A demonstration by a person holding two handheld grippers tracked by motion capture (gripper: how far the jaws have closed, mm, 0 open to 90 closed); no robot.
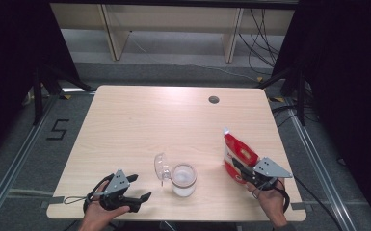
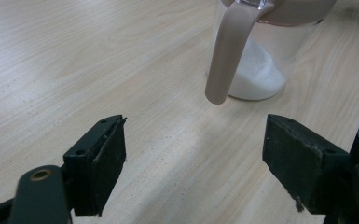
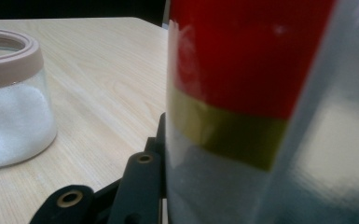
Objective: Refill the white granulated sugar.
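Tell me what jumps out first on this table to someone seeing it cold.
The red pouch at the table's right front, gripped by the right gripper, draws the eye most. Next is the clear jar near the front middle, partly filled with white grains, its lid flipped open to the left. The left gripper sits open at the front left, holding nothing.

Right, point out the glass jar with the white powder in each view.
High view: the jar stands near the table's front edge, between the two claws, lid swung open to its left.
Left gripper view: upper right, past the open jaws, its hanging clasp in front.
Right gripper view: far left, beside the red pouch.
Shared landmark: the jar's pinkish rim.
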